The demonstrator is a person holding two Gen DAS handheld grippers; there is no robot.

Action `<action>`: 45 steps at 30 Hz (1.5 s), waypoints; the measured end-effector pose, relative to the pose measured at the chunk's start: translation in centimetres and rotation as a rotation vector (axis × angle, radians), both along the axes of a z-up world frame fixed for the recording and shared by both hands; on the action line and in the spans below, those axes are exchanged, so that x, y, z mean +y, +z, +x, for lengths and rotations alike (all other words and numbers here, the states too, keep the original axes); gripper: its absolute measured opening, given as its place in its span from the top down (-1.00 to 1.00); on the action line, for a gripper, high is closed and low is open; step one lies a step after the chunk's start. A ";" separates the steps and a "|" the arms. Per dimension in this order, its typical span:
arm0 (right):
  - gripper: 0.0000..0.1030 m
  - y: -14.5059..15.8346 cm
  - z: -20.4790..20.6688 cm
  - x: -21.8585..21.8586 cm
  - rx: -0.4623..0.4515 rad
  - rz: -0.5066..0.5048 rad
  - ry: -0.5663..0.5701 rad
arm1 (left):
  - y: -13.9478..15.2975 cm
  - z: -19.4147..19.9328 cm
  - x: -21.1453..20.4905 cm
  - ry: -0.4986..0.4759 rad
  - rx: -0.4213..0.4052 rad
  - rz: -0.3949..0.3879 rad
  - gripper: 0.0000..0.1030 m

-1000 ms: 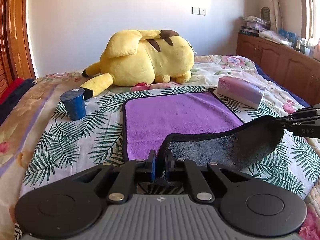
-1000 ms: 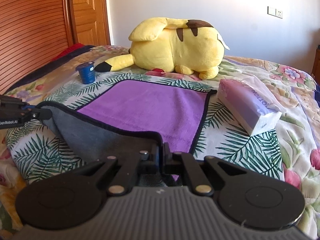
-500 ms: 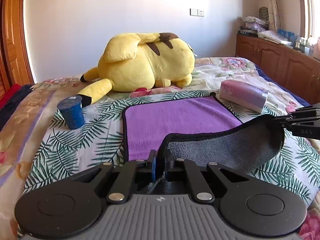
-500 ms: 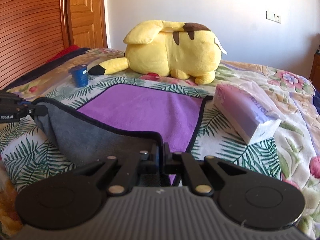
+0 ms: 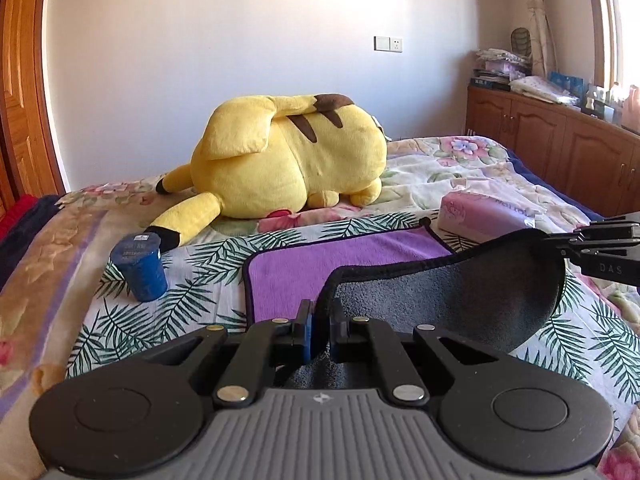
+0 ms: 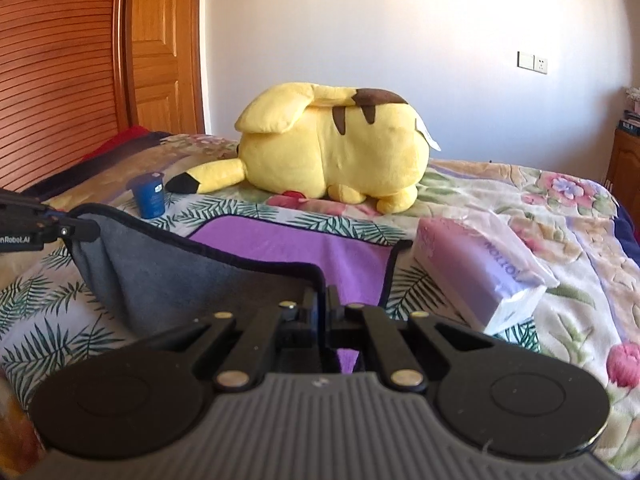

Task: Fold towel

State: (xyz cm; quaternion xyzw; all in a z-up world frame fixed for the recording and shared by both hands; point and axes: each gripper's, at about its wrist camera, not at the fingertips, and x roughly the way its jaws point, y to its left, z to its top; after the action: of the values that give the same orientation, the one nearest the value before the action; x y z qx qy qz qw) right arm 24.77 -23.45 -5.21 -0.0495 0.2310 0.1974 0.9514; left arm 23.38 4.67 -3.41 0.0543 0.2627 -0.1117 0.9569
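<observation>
A purple towel (image 5: 340, 264) with a grey underside and black trim lies on the bed; it also shows in the right wrist view (image 6: 280, 244). Its near edge is lifted, grey side (image 5: 448, 300) facing me. My left gripper (image 5: 320, 316) is shut on the near left corner. My right gripper (image 6: 323, 300) is shut on the near right corner. Each gripper shows in the other's view, the right gripper (image 5: 560, 246) at the right edge and the left gripper (image 6: 94, 230) at the left edge. The lifted edge sags between them.
A big yellow plush (image 5: 292, 160) lies beyond the towel. A blue cup (image 5: 140, 268) stands left of the towel. A pink tissue pack (image 6: 476, 272) lies right of it. Wooden cabinets (image 5: 560, 148) line the right wall; a wooden door (image 6: 160, 52) is at the left.
Both grippers have risen and moved forward with the towel's near edge. The lifted grey flap covers more of the purple surface now.
</observation>
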 end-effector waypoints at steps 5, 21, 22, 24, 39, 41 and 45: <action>0.93 0.6 0.7 0.1 -0.019 -0.008 0.001 | 0.3 0.4 0.0 -0.003 -0.009 0.001 1.00; 0.93 2.2 1.7 0.8 -0.085 -0.015 0.032 | 1.8 1.7 -0.1 -0.016 -0.038 0.011 1.00; 0.93 2.2 1.8 0.9 -0.088 -0.017 0.033 | 1.8 1.9 -0.2 -0.019 -0.038 0.013 1.00; 0.93 2.2 2.1 1.0 -0.092 -0.021 0.031 | 1.8 2.3 -0.5 -0.026 -0.042 0.019 1.00; 0.93 1.7 5.1 1.8 -0.106 -0.062 0.009 | 0.8 5.6 -0.2 -0.007 -0.036 -0.003 1.00; 0.93 1.6 5.4 1.8 -0.110 -0.065 0.009 | 0.6 6.0 -0.3 -0.001 -0.040 0.001 1.00; 0.93 1.3 6.0 1.7 -0.120 -0.066 0.005 | 0.1 6.8 -0.8 0.000 -0.053 0.033 1.00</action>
State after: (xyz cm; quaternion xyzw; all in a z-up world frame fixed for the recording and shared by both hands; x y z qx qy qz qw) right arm 30.81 -21.72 -3.94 -0.0930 0.1796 0.1887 0.9610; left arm 30.18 3.86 -3.36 0.0731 0.2392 -0.1058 0.9624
